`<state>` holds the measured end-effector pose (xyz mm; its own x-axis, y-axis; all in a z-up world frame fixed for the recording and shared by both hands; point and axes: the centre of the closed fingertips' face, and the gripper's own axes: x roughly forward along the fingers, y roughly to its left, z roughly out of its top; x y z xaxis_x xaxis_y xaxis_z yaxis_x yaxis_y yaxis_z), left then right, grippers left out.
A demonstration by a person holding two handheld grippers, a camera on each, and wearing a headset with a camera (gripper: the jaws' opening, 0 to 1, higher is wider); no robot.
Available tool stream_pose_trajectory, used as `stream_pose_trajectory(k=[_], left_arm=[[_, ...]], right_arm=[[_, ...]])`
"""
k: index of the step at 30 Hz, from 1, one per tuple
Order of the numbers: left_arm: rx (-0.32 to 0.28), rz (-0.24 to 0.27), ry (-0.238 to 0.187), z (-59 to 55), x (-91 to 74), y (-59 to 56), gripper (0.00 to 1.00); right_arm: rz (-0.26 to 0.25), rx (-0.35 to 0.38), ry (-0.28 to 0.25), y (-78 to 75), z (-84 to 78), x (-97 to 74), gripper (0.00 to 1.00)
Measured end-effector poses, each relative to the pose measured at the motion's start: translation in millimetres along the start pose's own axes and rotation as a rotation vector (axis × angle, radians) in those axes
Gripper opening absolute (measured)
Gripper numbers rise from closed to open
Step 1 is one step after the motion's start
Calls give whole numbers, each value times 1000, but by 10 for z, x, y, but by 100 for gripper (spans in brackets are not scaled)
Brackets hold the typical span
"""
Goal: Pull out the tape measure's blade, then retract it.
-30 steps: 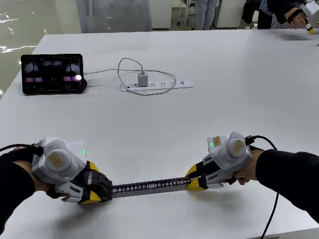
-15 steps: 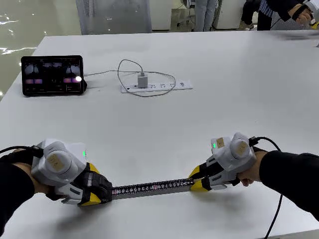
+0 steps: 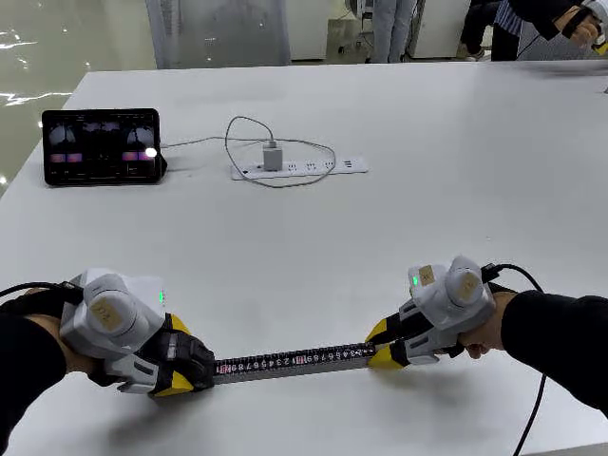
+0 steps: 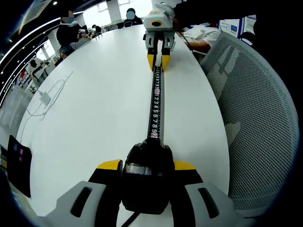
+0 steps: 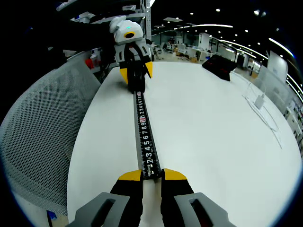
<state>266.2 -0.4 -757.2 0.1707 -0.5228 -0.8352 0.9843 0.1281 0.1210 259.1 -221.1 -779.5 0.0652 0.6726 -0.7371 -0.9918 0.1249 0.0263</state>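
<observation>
Black tape case (image 4: 147, 177) clamped in left gripper (image 3: 183, 353); right gripper (image 5: 151, 175) pinches blade (image 5: 144, 137) end. Pull-out partly done; retraction not yet done.

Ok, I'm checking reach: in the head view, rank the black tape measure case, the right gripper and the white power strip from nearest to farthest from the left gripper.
1. Black tape measure case, clamped in the left gripper's tongs.
2. Right gripper, holding the blade tip.
3. White power strip, far back, centre.

Tablet (image 3: 100, 145), power strip (image 3: 299, 165), white table (image 3: 456, 133)
</observation>
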Motion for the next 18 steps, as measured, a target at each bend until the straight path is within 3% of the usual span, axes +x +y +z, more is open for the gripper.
stream_pose_trajectory(k=[18], left_arm=[[-1, 1, 2, -5, 5, 5, 34]], right_arm=[[-11, 7, 4, -15, -71, -73, 10]])
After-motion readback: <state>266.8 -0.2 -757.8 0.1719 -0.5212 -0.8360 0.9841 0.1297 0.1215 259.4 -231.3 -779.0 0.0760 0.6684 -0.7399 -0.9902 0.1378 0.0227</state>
